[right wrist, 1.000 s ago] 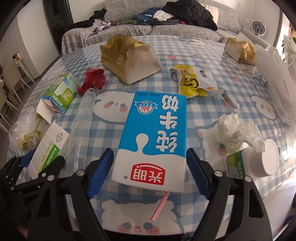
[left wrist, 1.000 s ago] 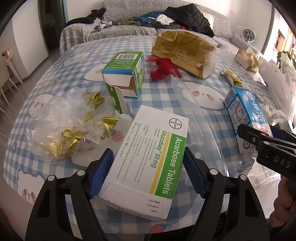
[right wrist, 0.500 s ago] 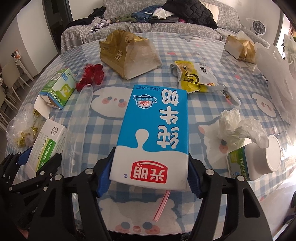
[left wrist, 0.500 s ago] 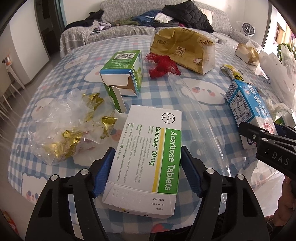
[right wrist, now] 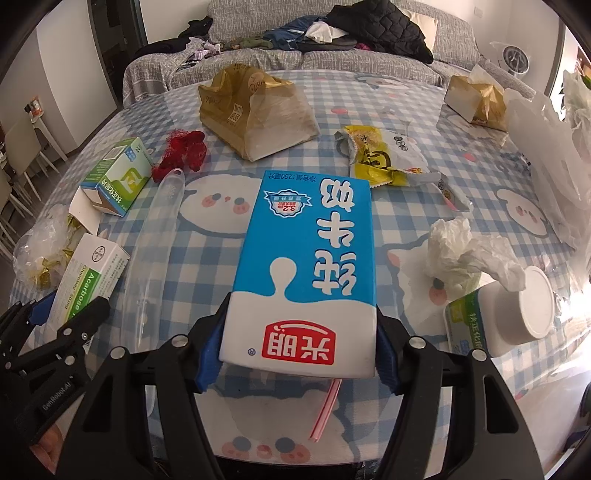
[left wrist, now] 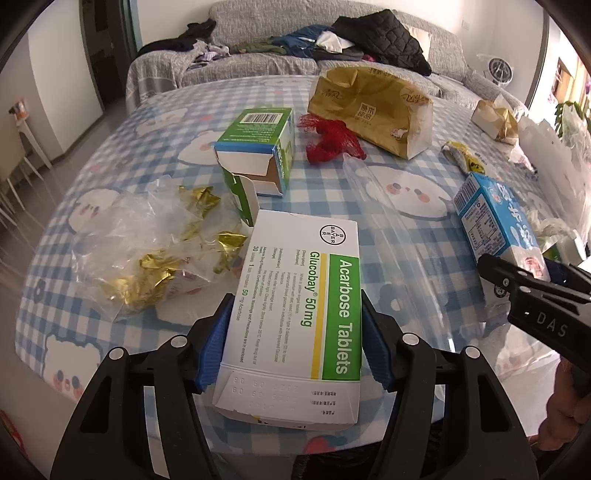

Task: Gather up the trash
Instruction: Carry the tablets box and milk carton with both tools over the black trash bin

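The collecting is only starting. The left gripper (left wrist: 293, 341) is closing its jaws on the white and green Acarbose tablet box (left wrist: 299, 314) at the near edge, its blue pads already against the box's long sides. The right gripper (right wrist: 299, 341) has its pads pressed on the bottom end of the blue and white milk carton (right wrist: 306, 273), which lies flat with a pink straw (right wrist: 325, 411) under its near end. Neither item looks lifted yet, though the view is too low to be sure.

Everything else remains to be picked up: a clear bag of gold wrappers (left wrist: 147, 251) at the near left, an opened green carton (left wrist: 258, 147) beyond it, red netting (left wrist: 328, 142), a gold paper bag (right wrist: 255, 110) at the far middle, a long clear plastic sleeve (right wrist: 155, 236) between the two boxes, a yellow snack wrapper (right wrist: 384, 158), a crumpled tissue (right wrist: 465, 251) and a white-lidded tub (right wrist: 517, 310) at the near right, and a tissue pack (right wrist: 476, 99) at the far right. A white plastic bag (right wrist: 546, 147) at the right edge may be the one meant for the trash.

The worktop (right wrist: 406, 92) is round, covered in a blue checked cloth with cartoon animals under a clear sheet. Beyond it a grey sofa (right wrist: 443, 37) carries piled clothes and a black quilted jacket (right wrist: 380, 26).
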A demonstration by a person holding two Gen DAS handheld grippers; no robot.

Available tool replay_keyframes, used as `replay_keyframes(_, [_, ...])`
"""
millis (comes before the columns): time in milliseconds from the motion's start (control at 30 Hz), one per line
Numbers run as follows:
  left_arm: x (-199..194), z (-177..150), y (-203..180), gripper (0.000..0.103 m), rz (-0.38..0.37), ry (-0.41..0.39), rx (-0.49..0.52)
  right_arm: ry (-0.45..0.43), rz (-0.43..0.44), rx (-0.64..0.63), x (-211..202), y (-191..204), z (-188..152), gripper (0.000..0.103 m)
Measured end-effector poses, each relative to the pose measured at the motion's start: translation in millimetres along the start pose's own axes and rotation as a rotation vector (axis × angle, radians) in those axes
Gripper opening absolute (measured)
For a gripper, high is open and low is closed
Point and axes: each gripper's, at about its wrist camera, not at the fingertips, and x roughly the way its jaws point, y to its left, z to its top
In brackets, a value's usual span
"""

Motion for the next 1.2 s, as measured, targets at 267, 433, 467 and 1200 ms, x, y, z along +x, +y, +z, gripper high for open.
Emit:
replay_keyframes(267, [-23, -3, 2, 0.062, -0.006, -0.036, -0.009, -0.038, 0.010, -0.010, -20, 0, -9, 0.063])
replay_keyframes(433, [-43, -9, 0, 0.062, -0.005, -0.046, -0.003, -0.072, 0.016, -0.019, -40, -2, -16, 0.063])
replay_keyframes(467, [-47, -10, -1, 0.062, -0.004, -0.050, 0.001, -0.078, 0.016, -0.021, -44, -2, -18, 0.063])
replay_keyframes(1200, [-126, -82, -16, 0.062, -0.049, -0.087, -0.001, -0.143, 0.034, -0.026, -129, -16, -104, 0.063])
